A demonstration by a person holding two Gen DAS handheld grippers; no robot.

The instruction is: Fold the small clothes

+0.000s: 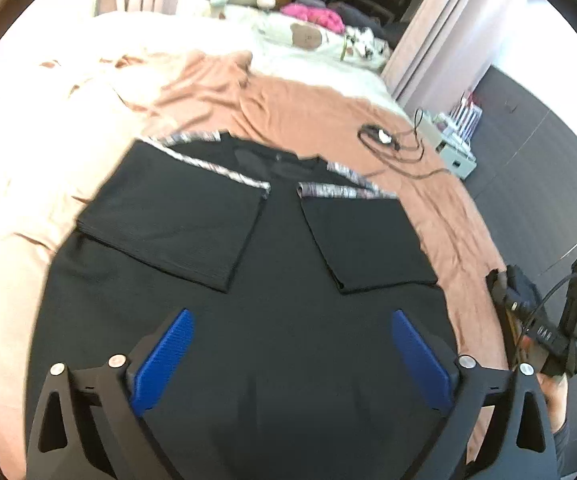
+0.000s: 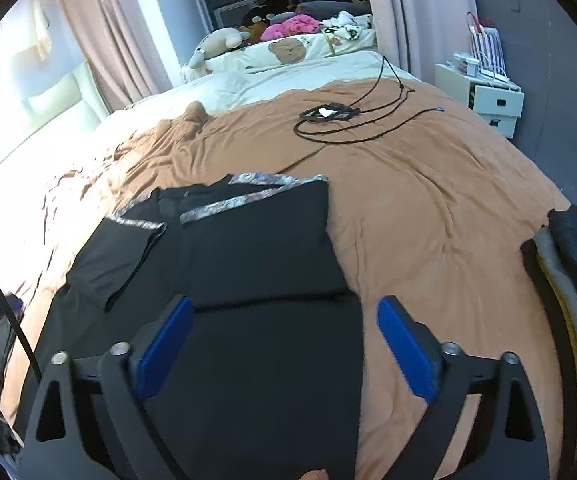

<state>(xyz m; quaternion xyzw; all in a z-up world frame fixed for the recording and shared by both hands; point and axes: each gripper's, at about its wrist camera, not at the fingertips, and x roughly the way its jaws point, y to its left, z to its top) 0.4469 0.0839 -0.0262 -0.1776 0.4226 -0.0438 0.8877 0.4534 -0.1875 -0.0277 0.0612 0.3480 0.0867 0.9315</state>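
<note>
Black shirt point(image 1: 272, 320) lies flat on brown blanket point(image 1: 328, 112), collar toward 12 o'clock. Both sleeves w/ patterned cuffs already folded inward over the body; bottom half not yet folded up, by the look of it. Left gripper point(image 1: 290, 356) & right gripper point(image 2: 284, 344) hover above the cloth, jaws spread wide, nothing between them. Folded stack point(image 2: 568, 280) at 3 o'clock.
</note>
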